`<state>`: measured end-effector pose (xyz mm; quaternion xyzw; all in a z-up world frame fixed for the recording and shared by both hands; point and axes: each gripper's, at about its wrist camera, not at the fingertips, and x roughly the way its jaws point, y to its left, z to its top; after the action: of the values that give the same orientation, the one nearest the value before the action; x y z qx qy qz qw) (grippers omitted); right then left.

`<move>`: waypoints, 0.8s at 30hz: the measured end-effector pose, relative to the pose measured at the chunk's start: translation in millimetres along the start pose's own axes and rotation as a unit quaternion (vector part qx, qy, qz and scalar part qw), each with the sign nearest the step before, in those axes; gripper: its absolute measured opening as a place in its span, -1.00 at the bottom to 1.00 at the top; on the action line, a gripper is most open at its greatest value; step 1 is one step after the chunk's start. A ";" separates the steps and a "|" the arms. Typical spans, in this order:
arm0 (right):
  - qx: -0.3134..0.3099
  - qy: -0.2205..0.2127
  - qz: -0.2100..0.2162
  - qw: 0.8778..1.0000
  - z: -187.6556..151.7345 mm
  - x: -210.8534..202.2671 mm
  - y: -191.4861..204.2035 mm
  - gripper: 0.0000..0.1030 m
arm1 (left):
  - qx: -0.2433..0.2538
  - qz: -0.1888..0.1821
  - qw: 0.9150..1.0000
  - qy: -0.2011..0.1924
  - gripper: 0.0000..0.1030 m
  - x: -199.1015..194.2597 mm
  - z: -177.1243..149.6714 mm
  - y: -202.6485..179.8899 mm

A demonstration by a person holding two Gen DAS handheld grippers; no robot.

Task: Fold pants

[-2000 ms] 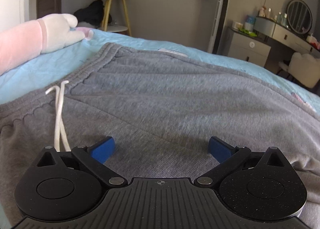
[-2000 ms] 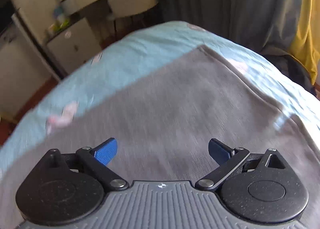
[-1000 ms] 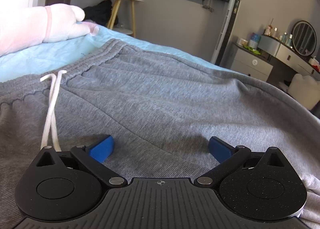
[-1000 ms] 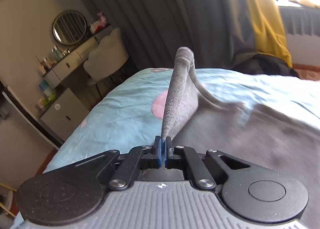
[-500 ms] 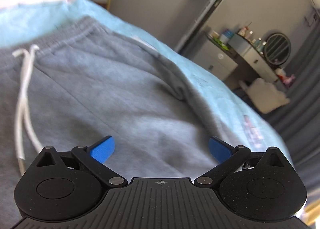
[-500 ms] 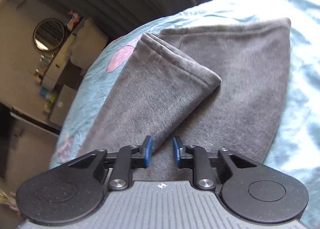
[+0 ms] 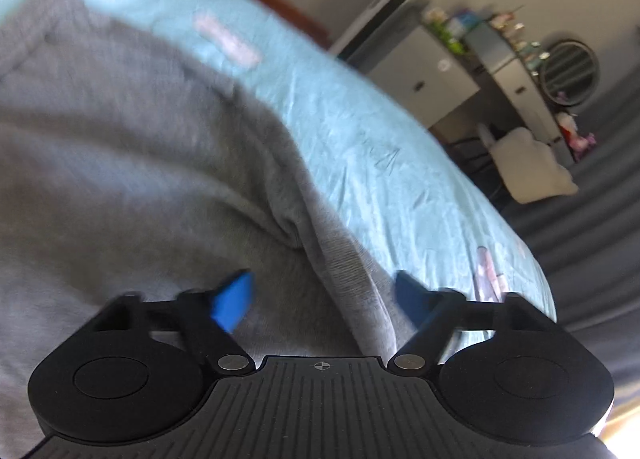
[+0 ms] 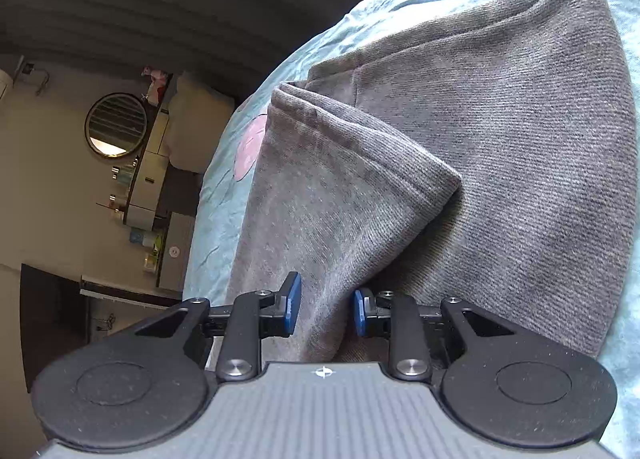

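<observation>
Lying: grey pants (image 8: 500, 147) spread on blue sheet (image 7: 360, 127).
Left gripper (image 7: 324, 299): jaws wide apart, low over a fabric ridge near the pants' edge; view blurred.
Right gripper (image 8: 323, 309): jaws parted, pads either side of the turned-over leg (image 8: 332, 195), not pinching it.
Leg: folded across the other leg.
Background: dresser with round mirror (image 8: 117, 125).

Matt grey knit pants (image 8: 500, 147), wrinkled cotton sheet (image 7: 360, 131)
</observation>
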<state>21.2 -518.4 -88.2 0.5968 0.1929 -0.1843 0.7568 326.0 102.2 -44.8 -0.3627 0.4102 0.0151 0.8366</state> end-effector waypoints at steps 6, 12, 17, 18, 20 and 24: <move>-0.032 0.003 -0.012 0.999 6.3 9.5 11.0 -0.78 | -0.009 -0.027 0.999 0.037 -0.79 15.3 3.1 1.4; -0.069 -0.009 -0.006 0.998 20.1 -14.5 33.9 -0.89 | -0.006 -0.058 0.998 -0.002 -0.84 -37.8 -15.7 5.8; -0.111 -0.039 -0.007 0.993 40.7 -54.0 43.7 -0.89 | 0.048 -0.082 0.994 -0.046 -0.84 -115.2 -54.5 1.2; -0.115 -0.045 -0.006 0.992 45.6 -64.4 41.0 -0.89 | 0.052 -0.089 0.993 -0.055 -0.84 -130.6 -65.8 3.9; -0.121 -0.054 -0.009 0.991 52.8 -80.1 37.5 -0.89 | 0.049 -0.096 0.992 -0.067 -0.84 -159.4 -93.8 11.1; -0.154 -0.066 -0.046 0.985 58.2 -99.4 27.8 -0.89 | 0.055 -0.056 0.994 -0.079 -0.84 -189.7 -157.7 28.1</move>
<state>-45.8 -564.1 -1.8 0.4499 0.1955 -0.2258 0.8416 84.7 76.9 7.6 -0.3362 0.3223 -0.0253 0.8846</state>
